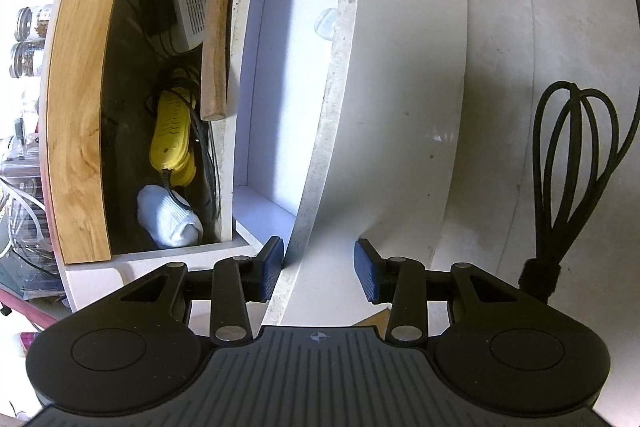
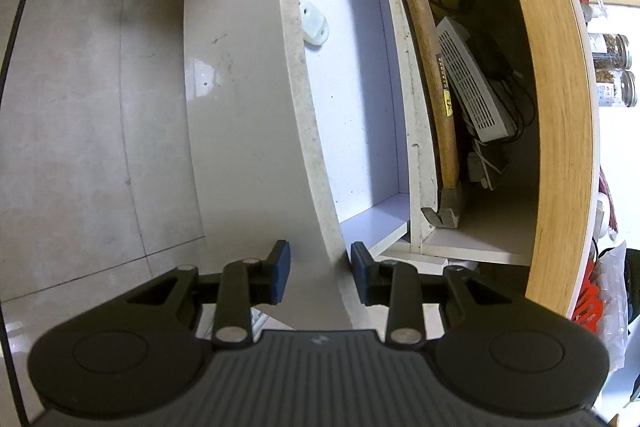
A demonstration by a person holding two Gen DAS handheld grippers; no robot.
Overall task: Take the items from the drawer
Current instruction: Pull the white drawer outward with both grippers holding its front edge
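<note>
Evidently both tools straddle the white drawer front panel (image 1: 340,115) to pull it: left gripper (image 1: 319,269) & right gripper (image 2: 320,273) spread, not clamped. Wooden-handled hammer (image 2: 436,99), yellow power strip (image 1: 172,135), white sock roll (image 1: 168,219) lie inside, untouched.

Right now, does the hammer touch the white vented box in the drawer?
Touching. The right wrist view shows the white vented box leaning directly against the hammer handle, no gap visible.
</note>
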